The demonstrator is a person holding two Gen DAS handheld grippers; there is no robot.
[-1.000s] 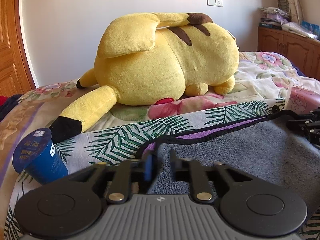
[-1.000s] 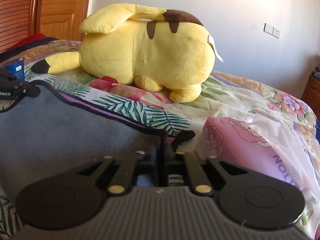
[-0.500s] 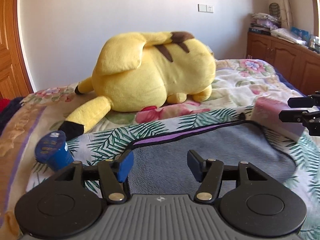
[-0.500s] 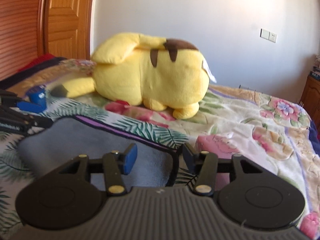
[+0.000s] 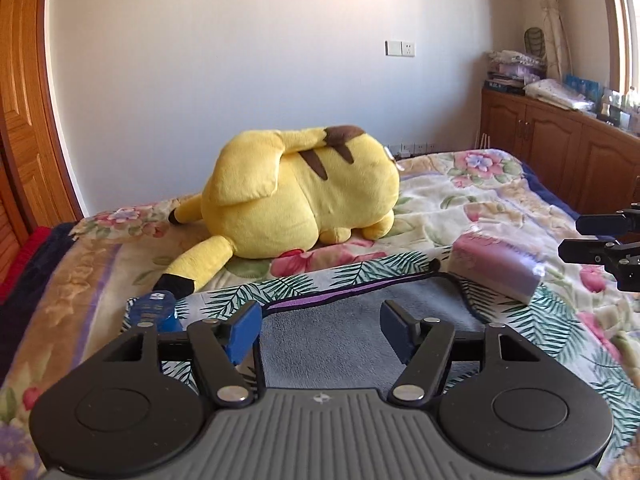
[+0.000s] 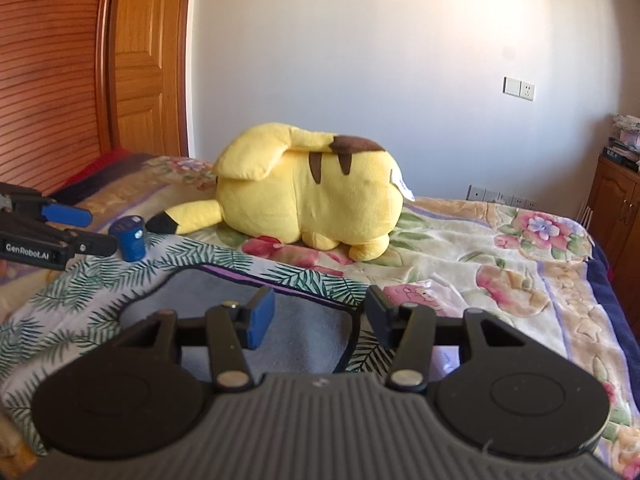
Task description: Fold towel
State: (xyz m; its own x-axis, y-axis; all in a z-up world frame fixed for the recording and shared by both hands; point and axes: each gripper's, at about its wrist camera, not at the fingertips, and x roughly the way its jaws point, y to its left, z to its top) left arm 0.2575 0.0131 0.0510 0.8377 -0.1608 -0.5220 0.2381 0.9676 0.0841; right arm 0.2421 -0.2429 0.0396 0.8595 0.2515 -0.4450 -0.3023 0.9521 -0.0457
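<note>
the blue cup [image 5: 154, 312] stands just left of the left claw [image 5: 320, 330], beside its left finger. the left claw is spread wide and holds nothing; the towel [image 5: 360, 332] lies flat on the bed [image 5: 500, 200] under and ahead of it, grey side up with a palm-print border showing round it. far ahead of both claws lies the yellow plush [image 5: 296, 196], well apart from the towel. the right claw [image 6: 320, 314] is spread too, empty, over the towel's right edge [image 6: 352, 332]; a pink pack [image 6: 416, 296] sits just right of it. one fold looks laid down and let go. the next move, i judge, calls for each claw to drop to a corner on its side, pinch it, and carry it across evenly.
</note>
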